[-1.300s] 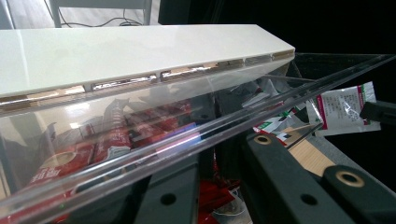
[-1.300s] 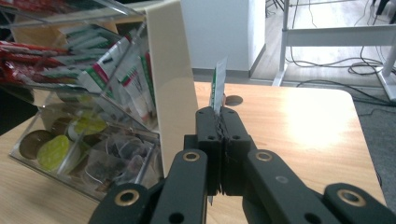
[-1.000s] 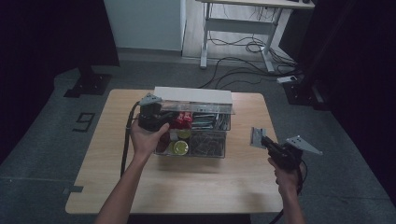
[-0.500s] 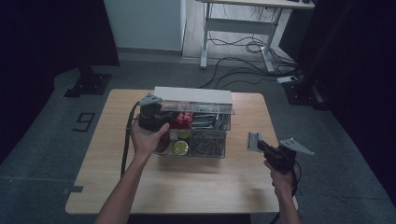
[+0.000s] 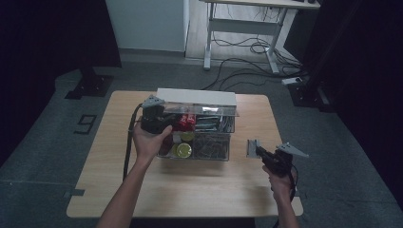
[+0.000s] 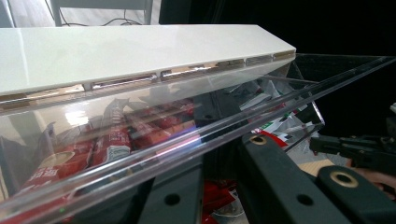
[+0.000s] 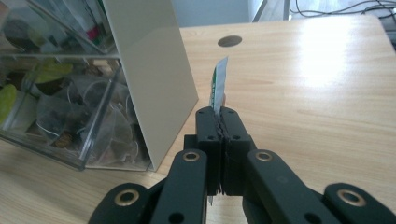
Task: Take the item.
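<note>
Sachet (image 7: 218, 86) pinched in your right claw (image 7: 220, 122) beside the organizer box (image 5: 211, 147), its lid (image 6: 140, 51) clamped by your left claw (image 5: 159, 118); next, set it down gently.

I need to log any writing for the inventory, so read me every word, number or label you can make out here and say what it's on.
"9": dark marking on the grey floor, left of the table.
Red packets in the clear box: white lettering, too blurred to read.
Sachet pinched in the right gripper: green and red print, seen edge-on, unreadable.
</note>
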`<state>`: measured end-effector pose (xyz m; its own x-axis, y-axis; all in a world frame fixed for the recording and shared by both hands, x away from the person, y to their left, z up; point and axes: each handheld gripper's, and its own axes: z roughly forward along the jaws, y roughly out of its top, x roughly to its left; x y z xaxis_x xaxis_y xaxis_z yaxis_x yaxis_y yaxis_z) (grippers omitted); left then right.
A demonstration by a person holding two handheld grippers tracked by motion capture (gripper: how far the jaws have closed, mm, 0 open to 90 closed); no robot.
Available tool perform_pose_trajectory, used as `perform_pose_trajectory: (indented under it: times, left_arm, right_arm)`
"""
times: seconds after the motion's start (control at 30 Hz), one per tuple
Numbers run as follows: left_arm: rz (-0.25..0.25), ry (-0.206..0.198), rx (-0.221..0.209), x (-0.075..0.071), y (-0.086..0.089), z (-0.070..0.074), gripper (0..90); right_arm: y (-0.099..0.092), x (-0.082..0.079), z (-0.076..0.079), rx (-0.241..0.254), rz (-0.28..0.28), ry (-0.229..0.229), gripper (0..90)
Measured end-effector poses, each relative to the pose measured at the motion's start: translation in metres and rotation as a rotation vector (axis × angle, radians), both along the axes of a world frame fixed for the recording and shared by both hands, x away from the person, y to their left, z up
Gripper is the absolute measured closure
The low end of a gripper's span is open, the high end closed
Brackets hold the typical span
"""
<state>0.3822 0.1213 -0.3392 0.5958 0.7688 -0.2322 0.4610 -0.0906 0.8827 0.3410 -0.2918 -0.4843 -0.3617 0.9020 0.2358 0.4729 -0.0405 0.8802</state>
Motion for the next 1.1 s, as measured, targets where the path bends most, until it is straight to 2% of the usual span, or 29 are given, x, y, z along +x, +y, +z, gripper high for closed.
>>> perform_pose_trajectory:
  times: [0.43, 0.53, 0.8, 1.1]
  left_arm:
    - [0.001, -0.003, 0.0, 0.0, 0.0, -0.001, 88.9]
    - [0.002, -0.003, 0.0, -0.001, 0.0, -0.001, 88.8]
    - [0.003, -0.004, -0.001, -0.001, 0.0, -0.002, 88.7]
    - [0.003, -0.005, -0.002, -0.001, 0.0, -0.002, 88.5]
  right_arm:
    - [-0.003, 0.008, -0.025, -0.009, -0.002, 0.077, 87.8]
    - [-0.007, 0.009, -0.029, 0.019, -0.002, 0.088, 87.5]
    - [-0.021, 0.01, -0.036, 0.025, -0.05, 0.102, 84.4]
    - [-0.032, 0.011, -0.05, -0.012, -0.103, 0.147, 80.7]
